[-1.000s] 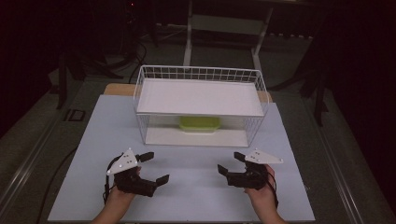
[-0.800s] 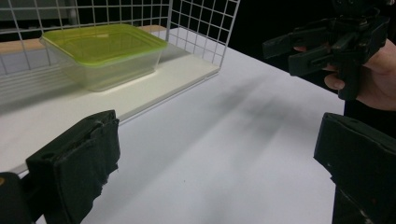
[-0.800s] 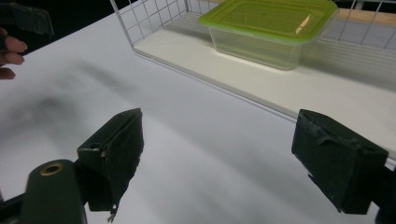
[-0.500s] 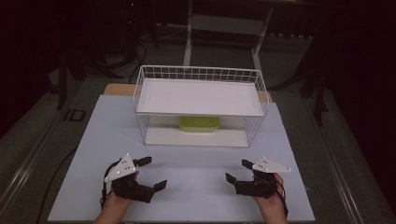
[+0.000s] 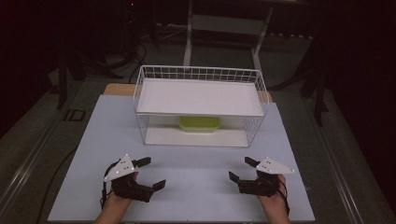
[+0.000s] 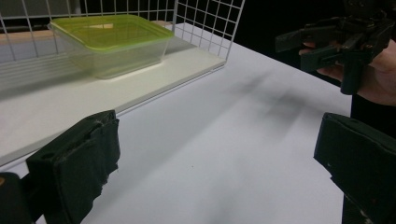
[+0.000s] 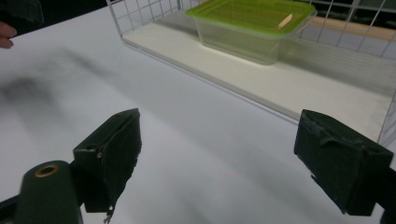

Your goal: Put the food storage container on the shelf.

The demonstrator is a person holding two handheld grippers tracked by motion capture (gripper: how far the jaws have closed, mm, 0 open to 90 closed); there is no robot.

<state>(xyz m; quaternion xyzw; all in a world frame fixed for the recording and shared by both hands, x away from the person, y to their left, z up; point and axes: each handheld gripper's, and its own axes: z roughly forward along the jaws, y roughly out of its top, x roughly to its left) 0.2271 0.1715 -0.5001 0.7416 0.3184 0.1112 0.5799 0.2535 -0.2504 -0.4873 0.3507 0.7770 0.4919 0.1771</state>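
Holding a gripper in each hand, we have both low over the near part of the white bench (image 5: 187, 154), well apart from each other. Our left gripper (image 5: 150, 173) sits at the near left with its jaws spread wide and nothing between them; in the left gripper view the two black pads stand far apart at the frame's edges with bare bench surface between. Our right gripper (image 5: 242, 169) sits at the near right, its jaws likewise wide open and holding nothing, and each gripper carries a grey three-cornered plate on top.

Farther along the bench stands a white wire basket (image 5: 142, 84), lying so that its open side faces us, with a white board across its top and another forming its floor. On that lower board, toward the back and about midway across, rests a clear container with a green lid (image 5: 200, 124), upright and closed. Both grippers point roughly toward the basket, yet neither touches it; open bench lies between the jaws and the basket's front edge.
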